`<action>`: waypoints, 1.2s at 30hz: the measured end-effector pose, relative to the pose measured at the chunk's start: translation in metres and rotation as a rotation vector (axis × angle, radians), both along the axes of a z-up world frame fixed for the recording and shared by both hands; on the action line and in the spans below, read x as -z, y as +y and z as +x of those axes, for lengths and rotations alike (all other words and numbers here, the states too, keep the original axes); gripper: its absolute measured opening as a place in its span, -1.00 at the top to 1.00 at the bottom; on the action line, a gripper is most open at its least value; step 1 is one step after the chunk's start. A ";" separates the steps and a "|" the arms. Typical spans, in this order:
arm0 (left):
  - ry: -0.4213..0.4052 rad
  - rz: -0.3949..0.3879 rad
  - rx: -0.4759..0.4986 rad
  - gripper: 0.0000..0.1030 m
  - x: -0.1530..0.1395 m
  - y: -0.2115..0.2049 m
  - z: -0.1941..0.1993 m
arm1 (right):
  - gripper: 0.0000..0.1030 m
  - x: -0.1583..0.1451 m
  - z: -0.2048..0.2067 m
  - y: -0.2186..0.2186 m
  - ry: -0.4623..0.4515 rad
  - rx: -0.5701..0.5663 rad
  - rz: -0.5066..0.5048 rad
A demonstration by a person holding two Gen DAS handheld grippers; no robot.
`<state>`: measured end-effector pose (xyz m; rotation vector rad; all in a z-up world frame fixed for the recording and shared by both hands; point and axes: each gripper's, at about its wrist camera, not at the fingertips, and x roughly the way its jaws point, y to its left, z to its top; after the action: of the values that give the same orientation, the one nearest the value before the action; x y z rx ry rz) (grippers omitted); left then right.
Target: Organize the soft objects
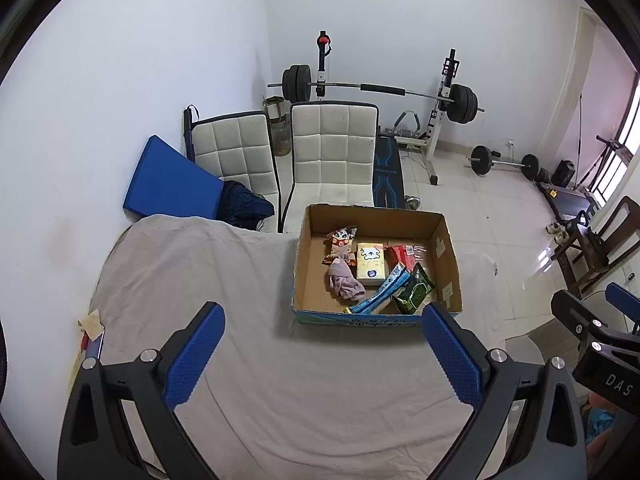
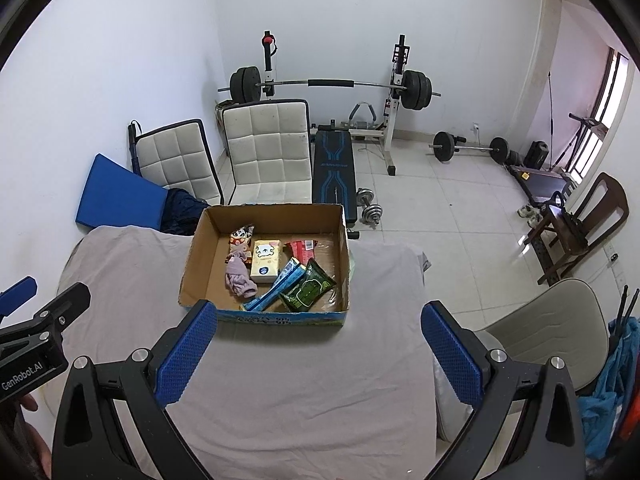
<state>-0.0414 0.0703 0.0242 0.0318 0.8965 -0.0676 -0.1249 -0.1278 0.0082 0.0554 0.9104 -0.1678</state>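
A cardboard box (image 1: 304,264) (image 2: 200,252) stands on a table covered with a grey cloth (image 1: 240,320) (image 2: 300,380). Inside lie a pink crumpled cloth (image 1: 344,282) (image 2: 239,280), a yellow tissue pack (image 1: 370,266) (image 2: 265,262), a cartoon snack bag (image 1: 340,240) (image 2: 240,238), a red packet (image 1: 406,254) (image 2: 302,249), a blue-white long packet (image 1: 384,290) (image 2: 276,290) and a green wipes pack (image 1: 414,290) (image 2: 307,289). My left gripper (image 1: 322,332) is open and empty, above the cloth in front of the box. My right gripper (image 2: 318,330) is open and empty, also in front of the box.
Two white padded chairs (image 1: 332,152) (image 2: 268,148) stand behind the table, with a blue mat (image 1: 172,180) (image 2: 116,196) against the wall. A weight bench and barbell rack (image 1: 380,92) (image 2: 332,84) stand further back. A beige chair (image 2: 552,320) is at the right.
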 end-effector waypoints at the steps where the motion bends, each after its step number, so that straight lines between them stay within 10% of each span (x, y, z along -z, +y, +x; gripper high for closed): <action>1: 0.000 0.001 0.001 -0.96 0.000 0.000 0.000 | -1.00 0.001 0.000 0.000 0.000 0.000 0.001; 36: -0.002 0.005 0.001 -0.96 0.001 -0.002 -0.001 | -1.00 -0.001 -0.003 0.000 -0.004 0.000 -0.008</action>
<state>-0.0420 0.0686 0.0232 0.0366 0.8949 -0.0667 -0.1274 -0.1280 0.0090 0.0487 0.9058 -0.1711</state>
